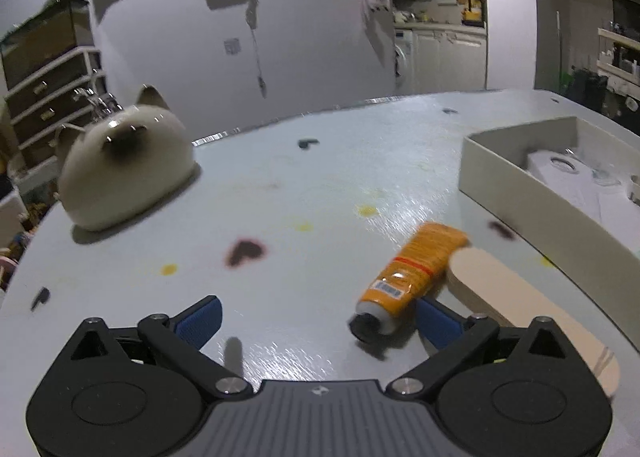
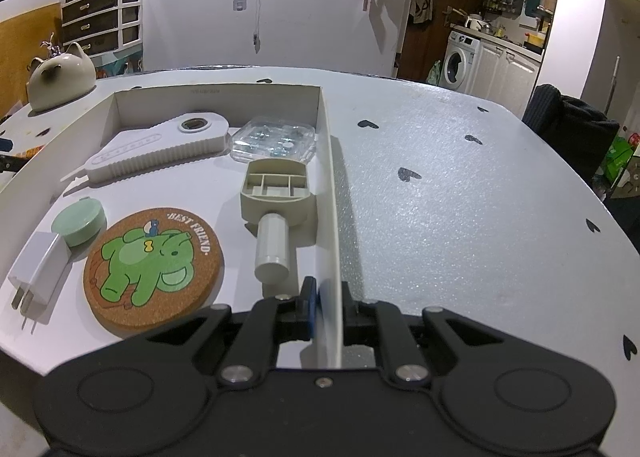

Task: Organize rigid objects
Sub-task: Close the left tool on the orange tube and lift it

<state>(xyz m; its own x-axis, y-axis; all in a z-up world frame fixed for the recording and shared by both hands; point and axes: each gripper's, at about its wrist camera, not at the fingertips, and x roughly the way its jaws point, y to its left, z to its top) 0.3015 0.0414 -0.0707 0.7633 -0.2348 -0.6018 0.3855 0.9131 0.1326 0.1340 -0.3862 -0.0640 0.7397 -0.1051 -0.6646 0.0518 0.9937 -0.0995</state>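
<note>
An orange tube [image 1: 412, 275] with a black cap lies on the table beside a flat wooden stick [image 1: 516, 305]. My left gripper [image 1: 316, 317] is open, its right finger touching the tube's side. The white box [image 2: 326, 185] holds a white ribbed tool [image 2: 160, 149], a clear plastic case [image 2: 276, 141], a beige handled part [image 2: 274, 197], a cork coaster [image 2: 154, 269], a green round case [image 2: 80, 223] and a white charger plug [image 2: 38, 273]. My right gripper [image 2: 328, 305] is shut on the box's right wall. The box also shows in the left wrist view [image 1: 532, 193].
A ceramic cat figure [image 1: 124, 169] stands at the table's far left, also in the right wrist view [image 2: 60, 77]. The white table [image 2: 460, 197] has dark heart marks. Drawers, a wall and a kitchen area lie beyond.
</note>
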